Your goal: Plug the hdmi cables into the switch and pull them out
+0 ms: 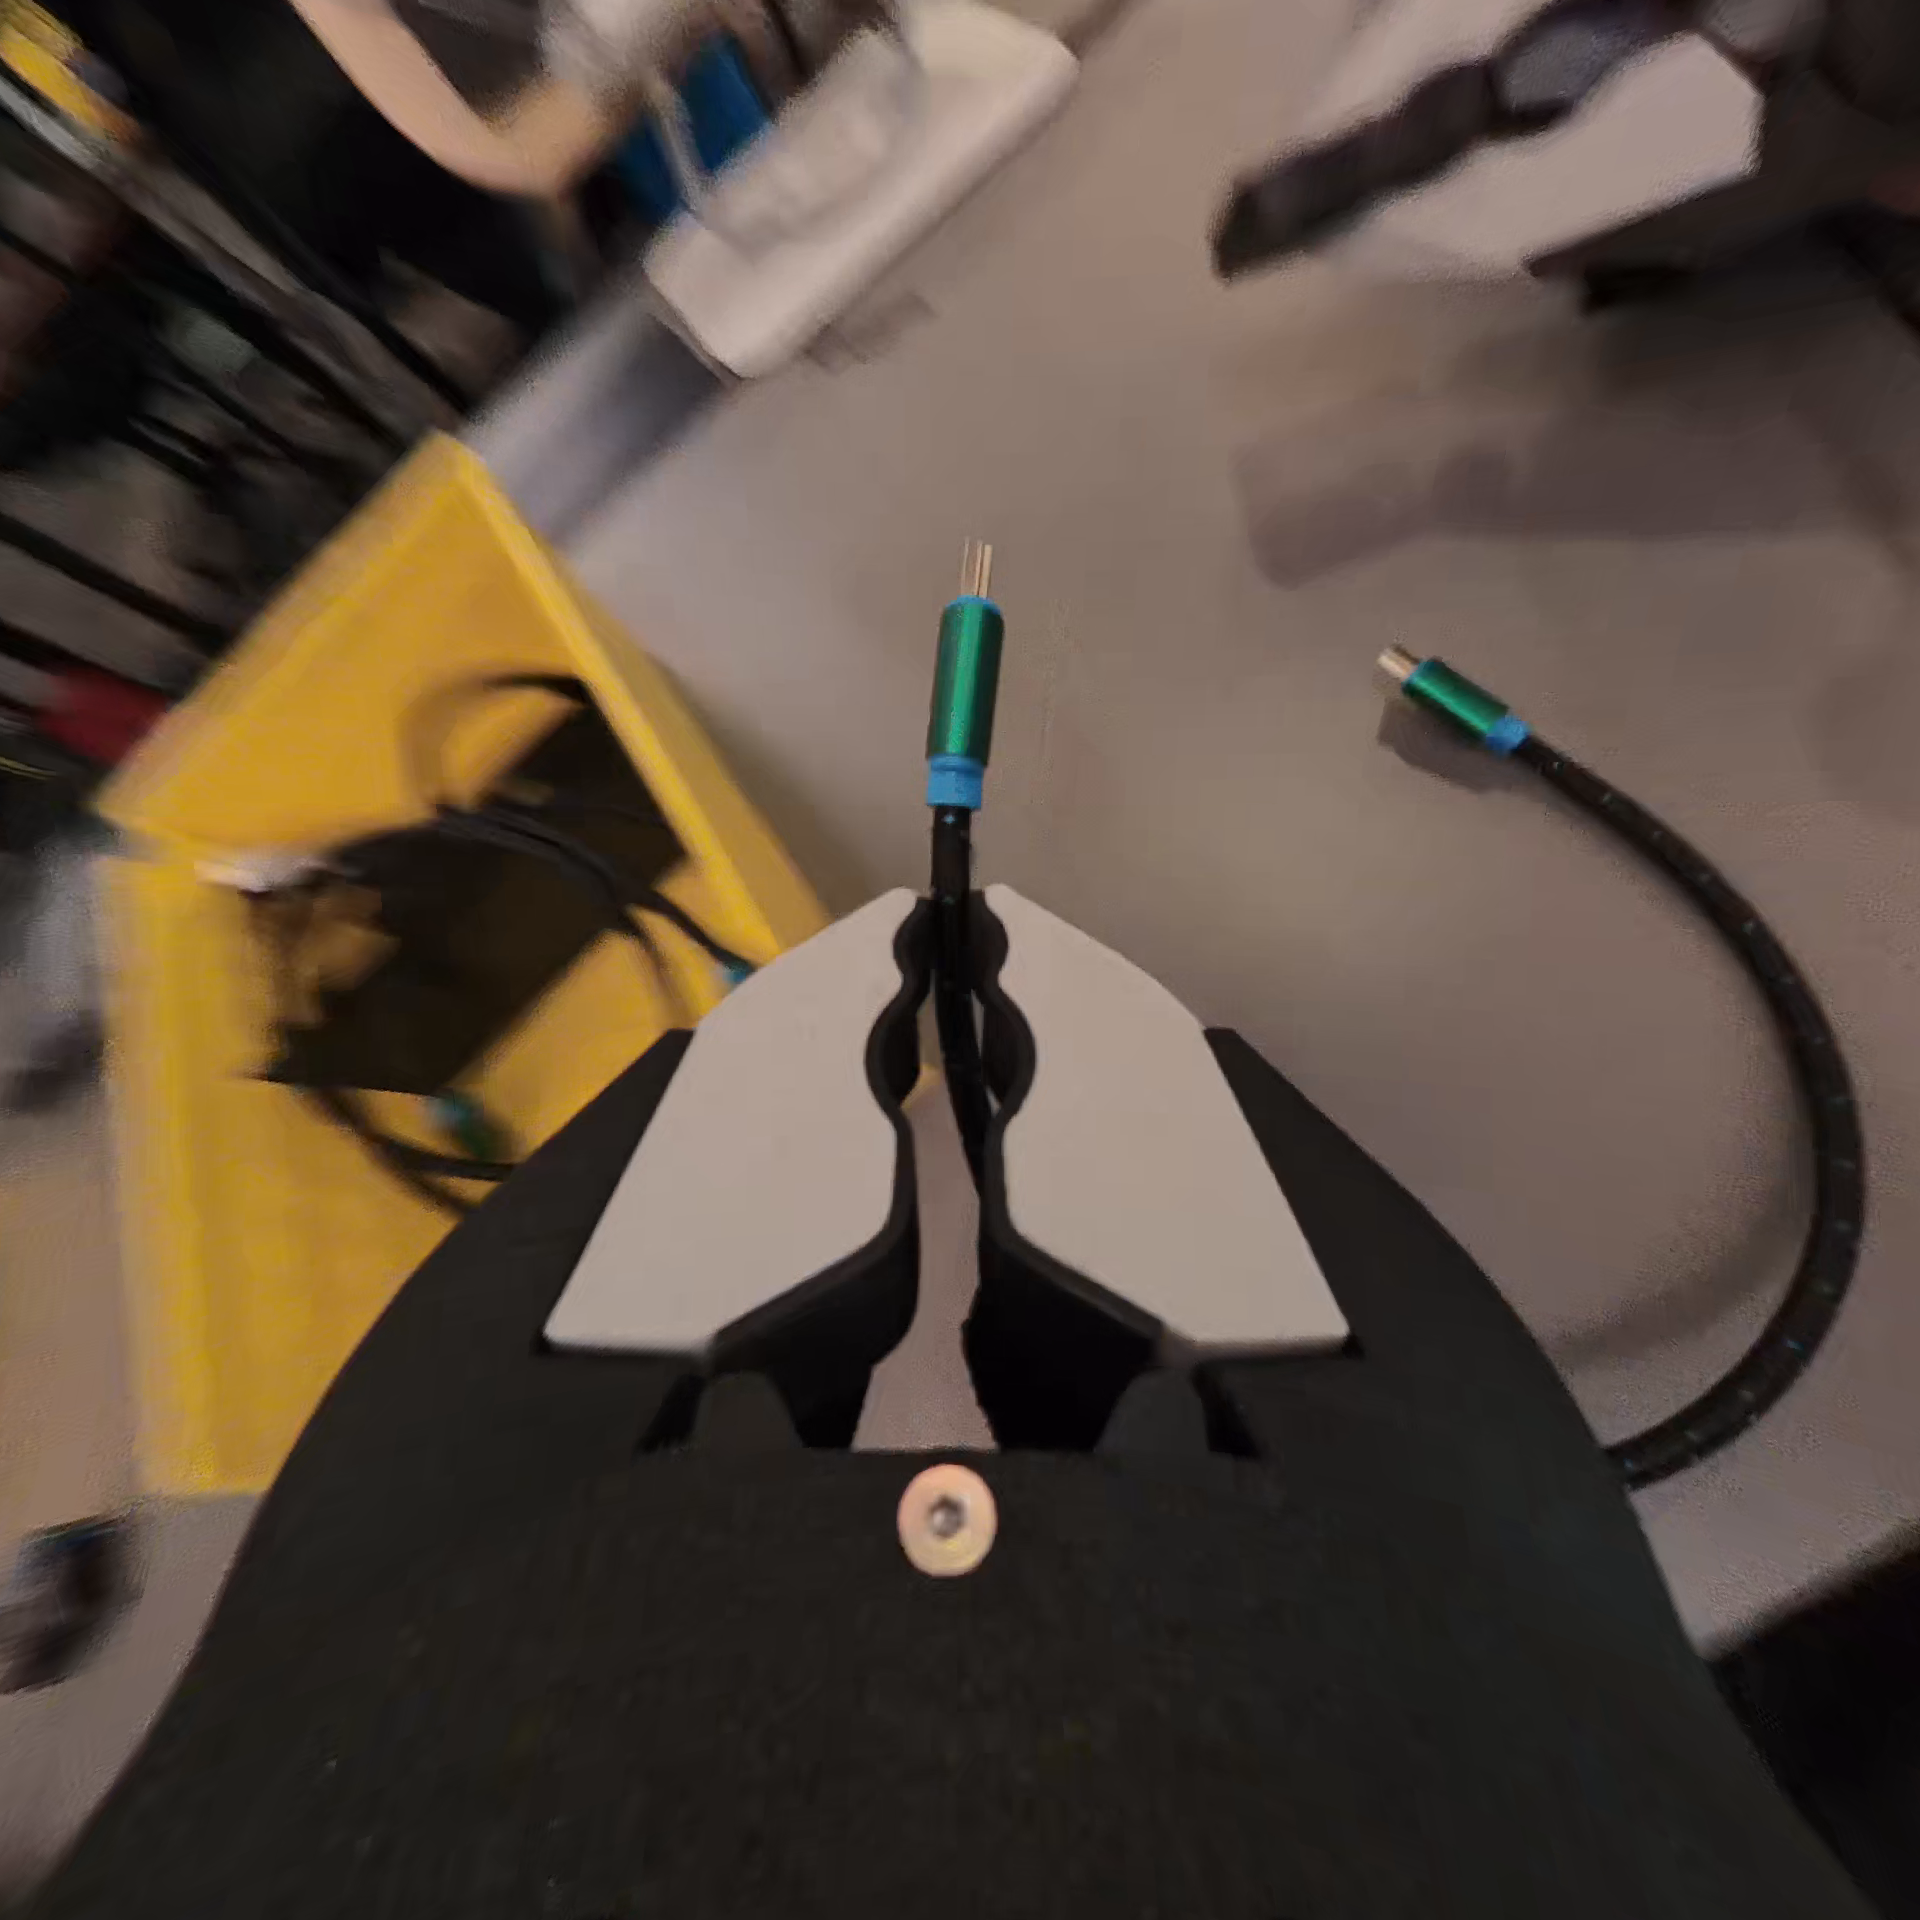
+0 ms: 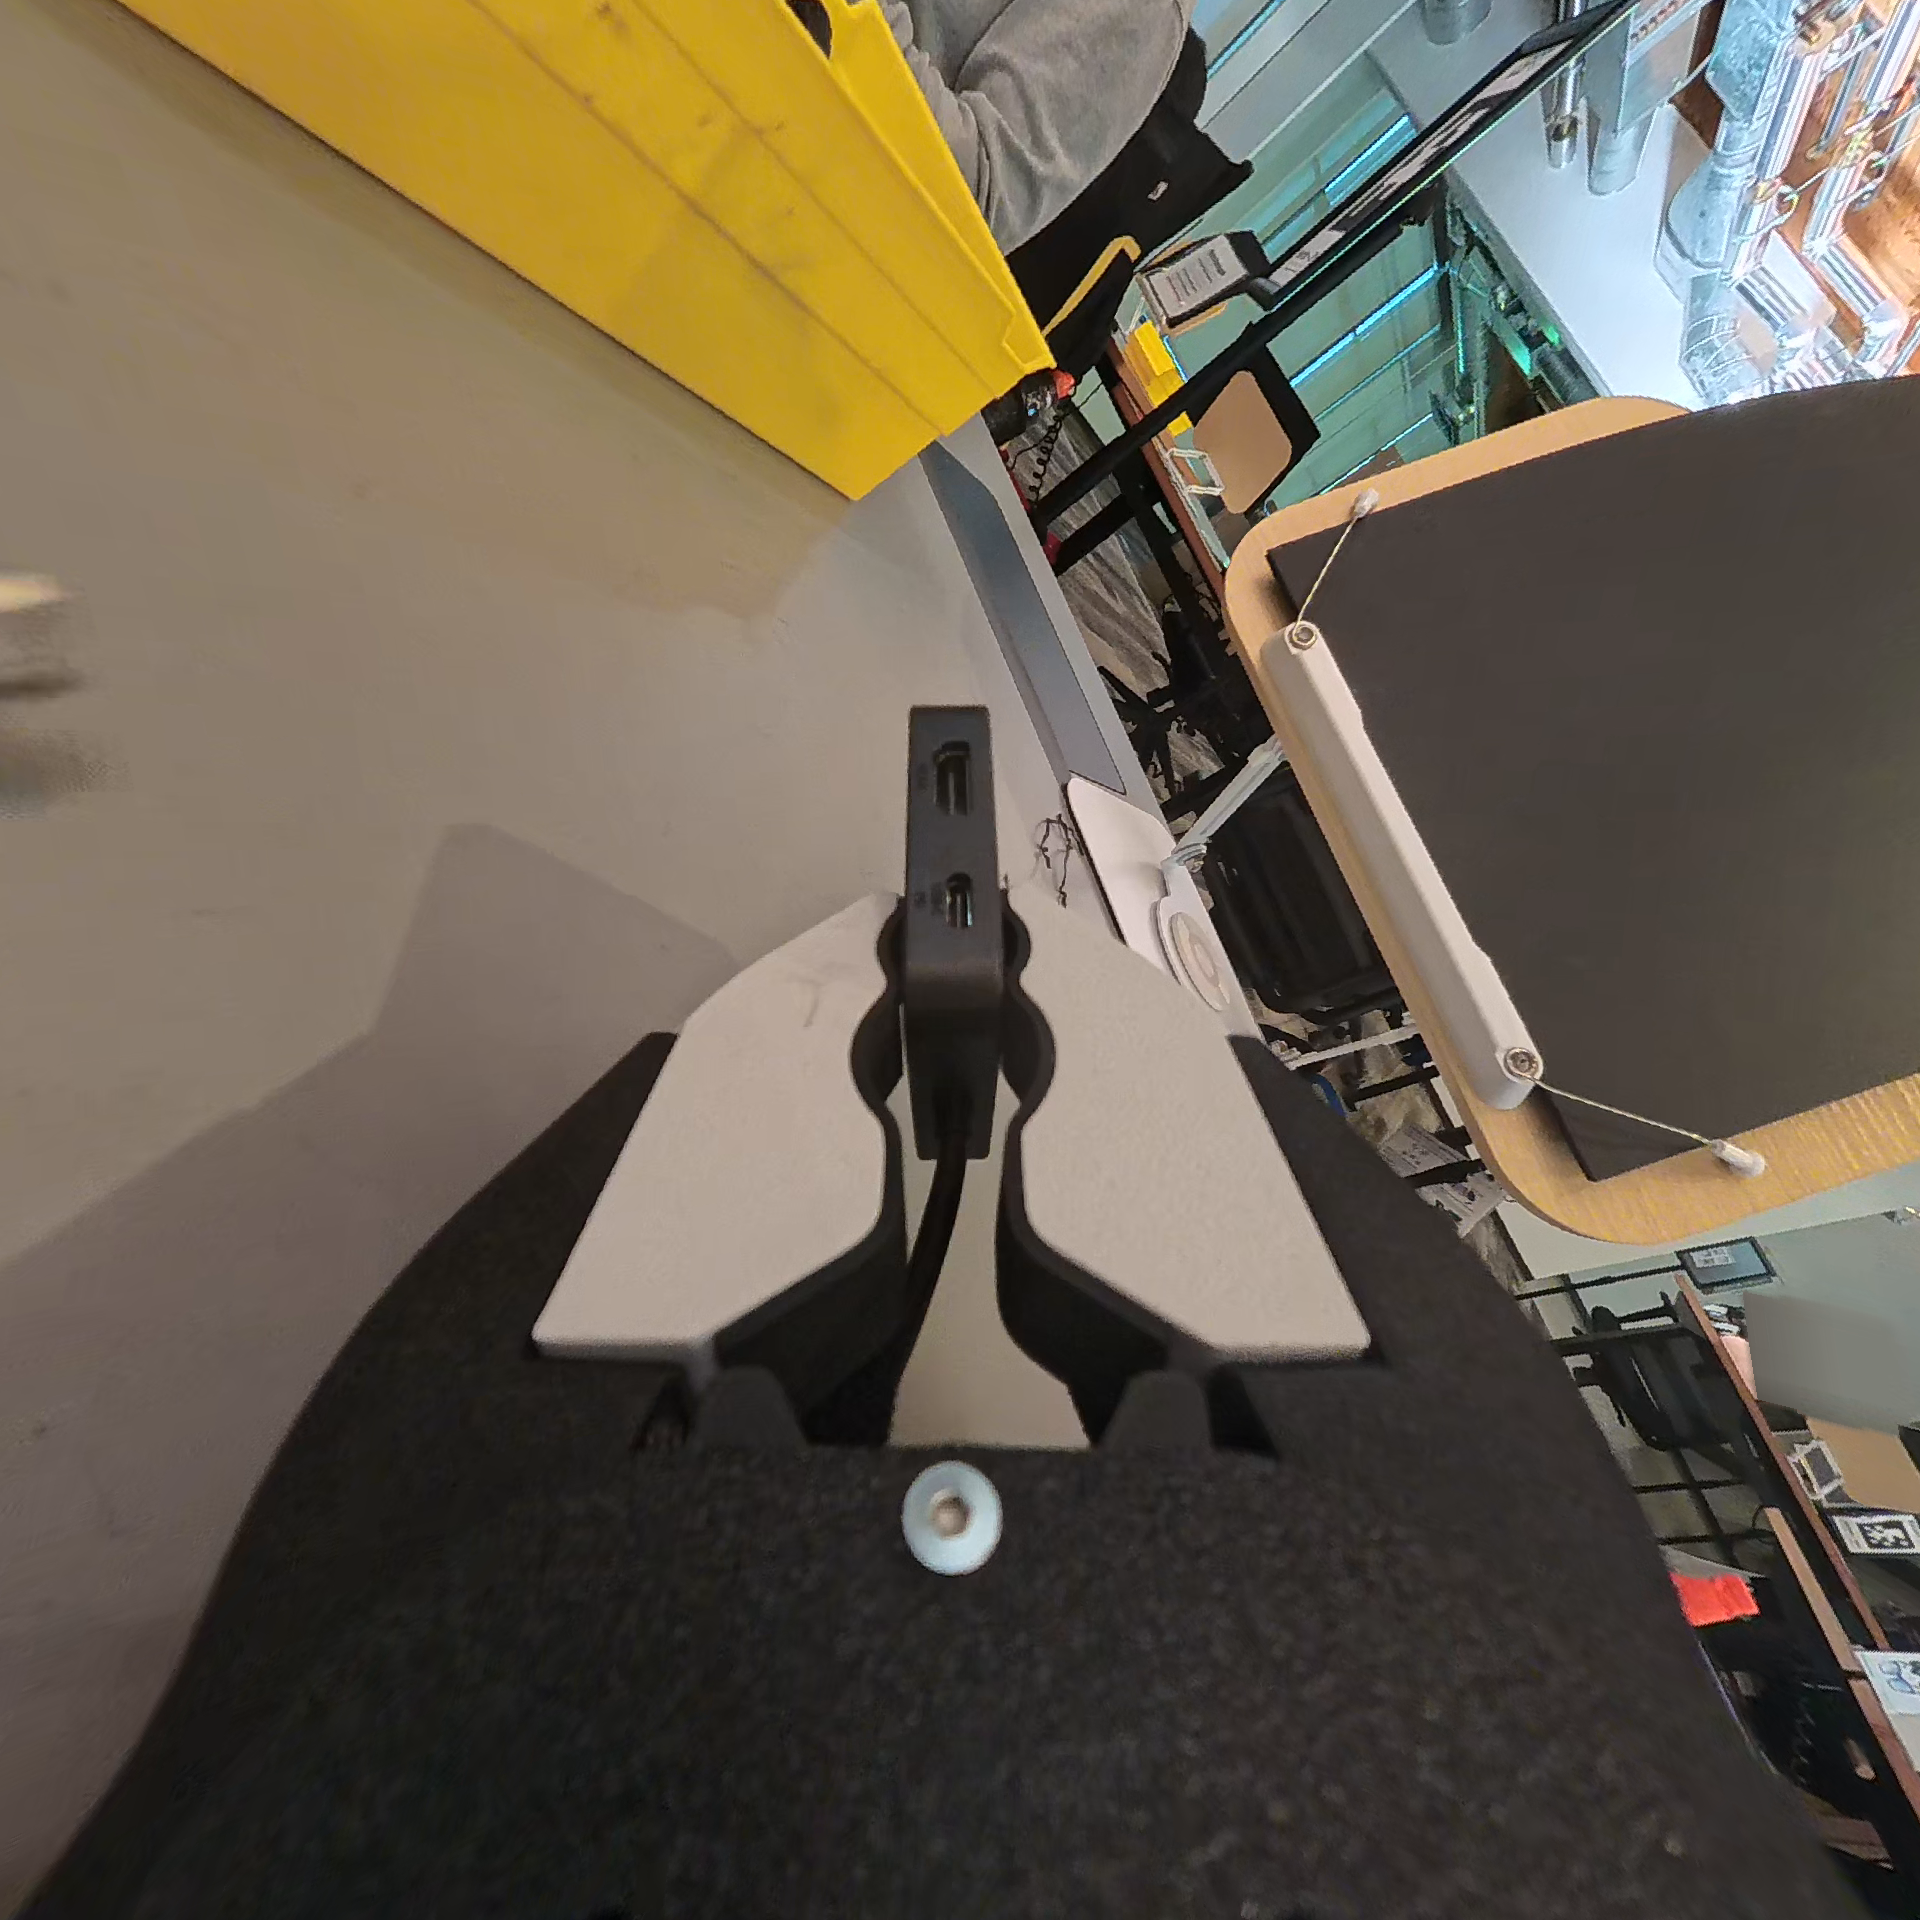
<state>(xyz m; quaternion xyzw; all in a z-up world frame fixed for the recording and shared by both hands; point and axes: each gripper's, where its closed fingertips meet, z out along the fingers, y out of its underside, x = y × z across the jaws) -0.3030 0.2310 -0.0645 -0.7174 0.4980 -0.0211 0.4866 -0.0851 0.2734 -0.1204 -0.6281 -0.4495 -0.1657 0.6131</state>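
Note:
In the left wrist view my left gripper is shut on a black braided HDMI cable just behind its green plug, which points forward above the grey table. A second HDMI cable with a green plug lies curved on the table to the right. In the right wrist view my right gripper is shut on the small black switch, held edge-up with two empty ports facing the camera. Its own black lead runs back between the fingers.
A yellow bin holding dark cables sits at the left of the left wrist view, blurred. The yellow bin also shows at the top of the right wrist view, on the grey table. A person in grey stands behind it. A black-padded board is at the right. The left gripper's tips are roughly 25 cm from the right gripper's.

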